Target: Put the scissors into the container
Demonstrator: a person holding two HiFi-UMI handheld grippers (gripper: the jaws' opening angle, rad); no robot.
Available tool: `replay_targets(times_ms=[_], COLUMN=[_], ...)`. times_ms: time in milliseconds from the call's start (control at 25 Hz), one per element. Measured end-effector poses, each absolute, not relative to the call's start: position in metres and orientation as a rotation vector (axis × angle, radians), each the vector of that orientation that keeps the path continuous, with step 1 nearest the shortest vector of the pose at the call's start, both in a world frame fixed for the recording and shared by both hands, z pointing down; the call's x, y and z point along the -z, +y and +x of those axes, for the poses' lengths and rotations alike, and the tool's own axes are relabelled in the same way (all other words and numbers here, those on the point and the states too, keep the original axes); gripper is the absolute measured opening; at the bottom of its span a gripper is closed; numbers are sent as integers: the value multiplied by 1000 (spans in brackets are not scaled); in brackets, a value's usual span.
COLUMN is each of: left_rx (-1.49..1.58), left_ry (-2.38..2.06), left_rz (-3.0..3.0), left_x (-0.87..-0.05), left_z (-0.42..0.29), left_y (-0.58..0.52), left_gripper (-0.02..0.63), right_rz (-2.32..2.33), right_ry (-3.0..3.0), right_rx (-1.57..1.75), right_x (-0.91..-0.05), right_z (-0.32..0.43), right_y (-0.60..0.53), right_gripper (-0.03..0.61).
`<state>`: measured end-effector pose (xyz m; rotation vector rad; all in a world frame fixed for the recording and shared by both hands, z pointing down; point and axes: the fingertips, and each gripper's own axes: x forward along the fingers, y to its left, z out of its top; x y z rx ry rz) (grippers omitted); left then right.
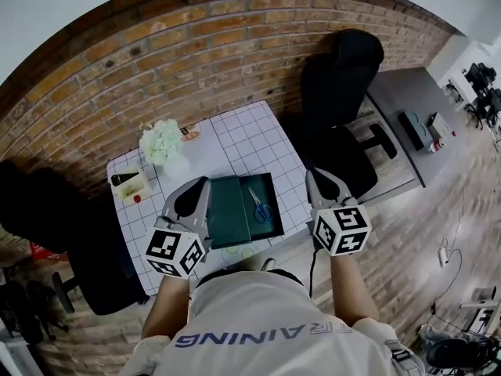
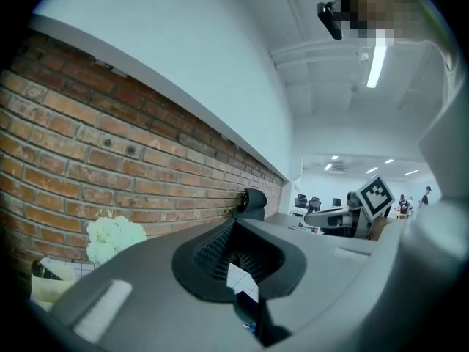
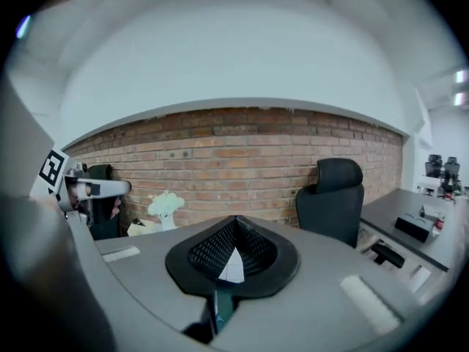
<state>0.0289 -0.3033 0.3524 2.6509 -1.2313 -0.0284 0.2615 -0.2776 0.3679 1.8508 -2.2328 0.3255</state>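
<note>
The scissors (image 1: 261, 207), with blue handles, lie inside the dark green container (image 1: 227, 214) on the white gridded table (image 1: 243, 135). My left gripper (image 1: 200, 188) hangs just left of the container, above the table's front part. My right gripper (image 1: 315, 178) hangs just right of the container, near the table's right edge. In the left gripper view the jaws of the left gripper (image 2: 238, 259) meet at the tip with nothing between them. The right gripper (image 3: 233, 251) looks the same in its own view. Neither gripper touches the scissors.
White flowers (image 1: 161, 139) and a small cream box (image 1: 129, 183) stand at the table's left rear. A brick wall (image 1: 156, 61) runs behind the table. A black office chair (image 1: 344, 108) and a grey desk (image 1: 415, 124) are to the right.
</note>
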Motion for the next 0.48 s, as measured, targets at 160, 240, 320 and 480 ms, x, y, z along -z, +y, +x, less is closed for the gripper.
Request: replay_targets(times_ms=[160, 240, 320, 480], left_rx=[44, 47, 49, 33], left_ry=[-1248, -1256, -1269, -1277], left_rz=[2676, 2680, 2687, 2699], left_x=[-341, -340, -337, -337], left_z=[30, 30, 30, 32], left_y=[-296, -292, -291, -285], left_gripper=[2, 2, 2, 2], right_rz=[1935, 1950, 1949, 1936], right_ry=[-2290, -2329, -2359, -2394], right_rx=[-198, -106, -32, -22], right_x=[-325, -309, -299, -298], right_z=[267, 264, 260, 257], right_y=[-260, -251, -247, -244], right_gripper=[15, 14, 14, 15])
